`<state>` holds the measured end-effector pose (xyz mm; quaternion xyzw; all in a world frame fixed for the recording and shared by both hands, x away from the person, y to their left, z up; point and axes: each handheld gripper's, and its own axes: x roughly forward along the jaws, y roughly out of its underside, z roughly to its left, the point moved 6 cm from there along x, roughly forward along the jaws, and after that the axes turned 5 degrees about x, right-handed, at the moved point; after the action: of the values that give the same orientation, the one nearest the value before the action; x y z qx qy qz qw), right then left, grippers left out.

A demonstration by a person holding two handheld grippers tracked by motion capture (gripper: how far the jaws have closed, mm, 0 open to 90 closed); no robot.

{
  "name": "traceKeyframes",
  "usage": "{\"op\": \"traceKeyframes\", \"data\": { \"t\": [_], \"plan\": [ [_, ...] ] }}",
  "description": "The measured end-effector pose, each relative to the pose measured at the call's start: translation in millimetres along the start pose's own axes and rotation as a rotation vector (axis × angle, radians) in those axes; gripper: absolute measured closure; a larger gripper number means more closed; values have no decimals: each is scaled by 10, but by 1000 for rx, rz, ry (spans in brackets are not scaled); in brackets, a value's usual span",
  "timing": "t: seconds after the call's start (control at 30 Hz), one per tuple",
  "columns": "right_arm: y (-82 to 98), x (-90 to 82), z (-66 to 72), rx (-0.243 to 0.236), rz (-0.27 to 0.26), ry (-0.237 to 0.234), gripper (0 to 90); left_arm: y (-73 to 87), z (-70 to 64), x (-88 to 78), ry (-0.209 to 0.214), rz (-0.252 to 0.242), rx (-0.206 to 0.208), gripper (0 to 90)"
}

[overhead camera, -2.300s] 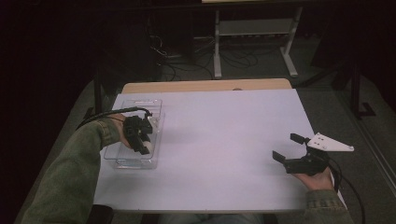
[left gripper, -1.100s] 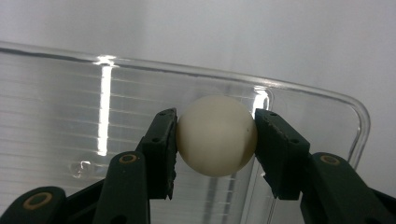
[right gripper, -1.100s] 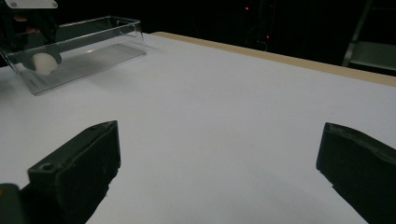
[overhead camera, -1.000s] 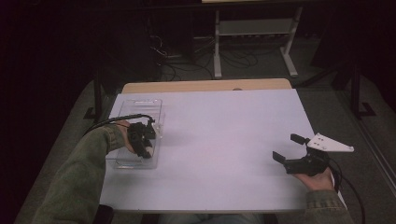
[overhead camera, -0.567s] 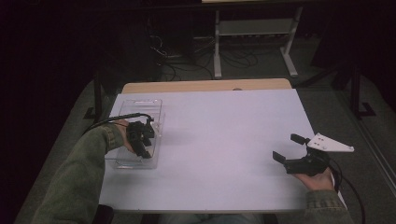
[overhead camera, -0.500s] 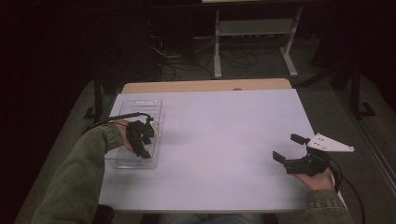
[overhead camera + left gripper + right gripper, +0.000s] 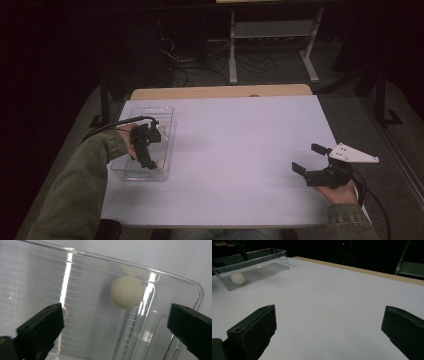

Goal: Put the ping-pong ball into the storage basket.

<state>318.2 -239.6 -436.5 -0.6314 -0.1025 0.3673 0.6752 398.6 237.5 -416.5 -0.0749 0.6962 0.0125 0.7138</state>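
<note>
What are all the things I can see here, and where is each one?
Ball: one, white, inside the box near a corner.
Box: one, clear plastic, left side of the table.
Table: one, white top with a wooden far edge.
Metal stand: one, pale grey, on the floor beyond the table.
Left gripper: one, black, fingers open, reaching into the box.
Right gripper: one, black, fingers open, over the table's right side.
Sleeves: two, green, at the bottom.

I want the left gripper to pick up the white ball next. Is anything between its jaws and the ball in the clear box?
Nothing visible does. The left gripper hangs over the clear box with jaws wide open, and the white ball lies bare on the ribbed floor near a corner. That close wall may crowd one jaw.
</note>
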Motion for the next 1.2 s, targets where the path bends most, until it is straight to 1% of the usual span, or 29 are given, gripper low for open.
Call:
{"op": "traceKeyframes", "data": {
  "t": [0.03, 0.1, 0.23, 0.4, 0.47, 0.6, 0.7, 0.77, 0.87, 1.07, 1.1, 1.2],
  "plan": [
    [0, 0, 1, 0, 0, 0, 0, -8, -3, -14, 0, -7, 0, 0],
    [-1, -1, 2, -1, -1, 0, 0, -19, 1, -37, -14, -10, 3, 0],
    [-2, -6, 7, 0, -2, -2, 0, -30, -4, -71, -19, -13, 3, 0],
    [1, -8, 7, 0, -1, -2, 0, -34, -9, -112, -28, -33, -14, 0],
    [1, -7, 7, 0, -1, -2, 0, -39, -18, -117, -29, -33, -13, 0],
    [0, -7, 9, 0, -2, -2, 0, -57, -44, -157, -39, -46, -14, 0],
    [-2, -11, 7, 3, -4, -1, 0, -78, -75, -203, -45, -66, -16, 0],
    [-3, -13, 4, 3, -5, -1, 0, -90, -98, -230, -55, -66, -9, 0],
    [-4, -13, 6, 3, -5, -2, 0, -104, -127, -255, -65, -76, -10, 0],
    [-3, -23, 4, 4, -7, 0, 0, -83, -170, -308, -76, -103, -22, 0],
    [-4, -23, 3, 4, -8, 0, 0, -75, -175, -319, -76, -113, -29, 0],
    [-3, -21, 3, 4, -7, 0, 0, -39, -166, -361, -96, -130, -48, 0]
  ]
}}
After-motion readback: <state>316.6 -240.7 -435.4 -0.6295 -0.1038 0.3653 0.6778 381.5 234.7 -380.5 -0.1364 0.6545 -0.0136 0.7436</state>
